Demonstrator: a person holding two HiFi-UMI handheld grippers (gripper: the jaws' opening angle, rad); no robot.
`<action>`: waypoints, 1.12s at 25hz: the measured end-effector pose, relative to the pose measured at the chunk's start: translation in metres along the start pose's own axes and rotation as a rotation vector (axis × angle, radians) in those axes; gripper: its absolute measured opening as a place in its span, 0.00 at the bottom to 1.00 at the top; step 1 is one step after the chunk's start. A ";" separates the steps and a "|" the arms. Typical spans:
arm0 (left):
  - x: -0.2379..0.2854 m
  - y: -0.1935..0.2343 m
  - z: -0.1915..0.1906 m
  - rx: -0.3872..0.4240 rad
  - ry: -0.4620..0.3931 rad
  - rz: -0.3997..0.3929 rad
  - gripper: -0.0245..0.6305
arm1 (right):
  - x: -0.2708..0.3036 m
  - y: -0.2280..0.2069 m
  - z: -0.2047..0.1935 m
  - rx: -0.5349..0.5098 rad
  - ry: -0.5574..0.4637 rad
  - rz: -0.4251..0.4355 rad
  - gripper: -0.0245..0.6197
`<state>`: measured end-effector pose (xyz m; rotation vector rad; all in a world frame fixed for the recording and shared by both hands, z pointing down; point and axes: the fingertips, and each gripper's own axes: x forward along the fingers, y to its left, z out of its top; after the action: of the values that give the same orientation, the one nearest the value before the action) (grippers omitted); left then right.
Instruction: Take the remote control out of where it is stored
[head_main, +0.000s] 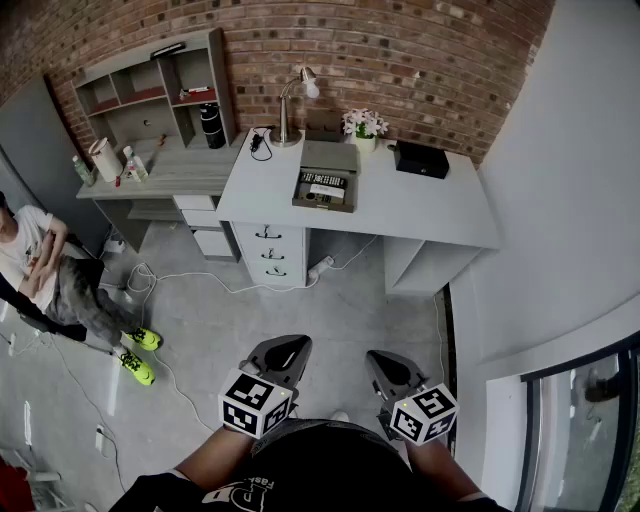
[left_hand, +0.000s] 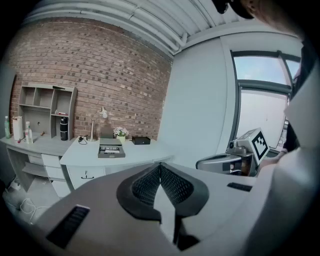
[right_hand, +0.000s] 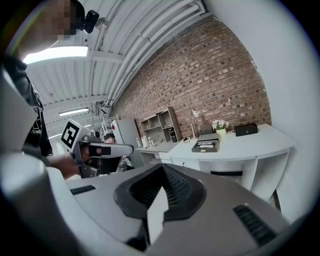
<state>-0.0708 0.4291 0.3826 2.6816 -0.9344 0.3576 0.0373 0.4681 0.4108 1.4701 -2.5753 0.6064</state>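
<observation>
The white desk (head_main: 420, 205) is seen at twelve o'clock in the head view, well apart from both grippers, with bare floor between. The approach is judged to be the step in hand; nothing on the desk is touched yet. An open grey case (head_main: 325, 205) rests on the desk near its front edge, its lid raised toward twelve o'clock, with a small flower pot (head_main: 364, 128) at one o'clock of it and a black box (head_main: 421, 159) at two o'clock.

The left gripper (left_hand: 160, 169) and the right gripper (right_hand: 162, 172) are held low and near the body, side by side, both aimed at the desk. The fingers of each are pressed together, and nothing is caught between them.

The remote control (head_main: 323, 184) is taken to be the pale slab with dark keys that lies flat inside the case.

The next move is judged to call for the gap to the desk to be closed, one pair of fingers to be spread, and the remote to be pinched across its narrow sides and lifted clear of the case rim.

No brand or label can be read: the key markings are too small, and only black-and-white square patterns are shown on the gripper cubes.
</observation>
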 end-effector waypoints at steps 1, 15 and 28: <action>-0.001 0.000 0.000 -0.001 -0.002 0.002 0.05 | 0.000 0.000 -0.001 0.000 0.001 0.001 0.04; 0.007 -0.012 -0.001 0.002 0.001 0.008 0.05 | -0.009 -0.008 -0.003 0.023 -0.005 0.024 0.05; 0.017 -0.026 -0.004 -0.009 0.005 0.049 0.05 | -0.019 -0.019 -0.008 0.031 0.007 0.089 0.05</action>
<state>-0.0417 0.4407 0.3875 2.6523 -0.9999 0.3704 0.0630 0.4784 0.4182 1.3658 -2.6498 0.6636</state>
